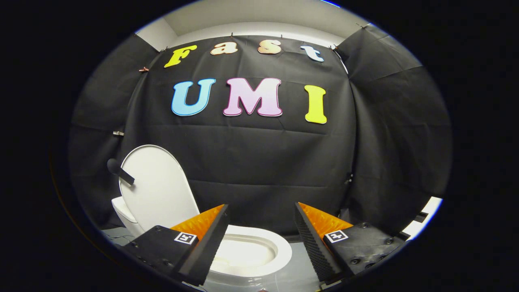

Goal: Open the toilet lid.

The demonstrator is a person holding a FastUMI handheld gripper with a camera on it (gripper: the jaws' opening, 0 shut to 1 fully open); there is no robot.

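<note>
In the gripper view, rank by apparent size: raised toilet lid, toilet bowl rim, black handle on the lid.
1. Lid
2. Bowl rim, partly hidden behind the open claw, so unsure against the lid
3. Handle, clearly smallest

- The toilet lid (156, 190) is plain white with a smooth, faintly glossy face, shaded pale grey toward its lower part.
- The toilet seat (279, 249) is white; the bowl (243, 255) inside it looks creamy, warmer than the rim.
- The toilet body (123, 215) under the lid is white with grey shadow.
- A knobbed handle (119, 171) by the lid's edge is dark grey to black.
- The booth's cloth wall (263, 162) is matte black, creased in faint horizontal and vertical fold lines.
- The floor (298, 271) is light grey.
- The ceiling (259, 16) above the cloth is off-white.
- Each side of the gripper (261, 243) carries a small black-and-white square marker (185, 237).
</note>
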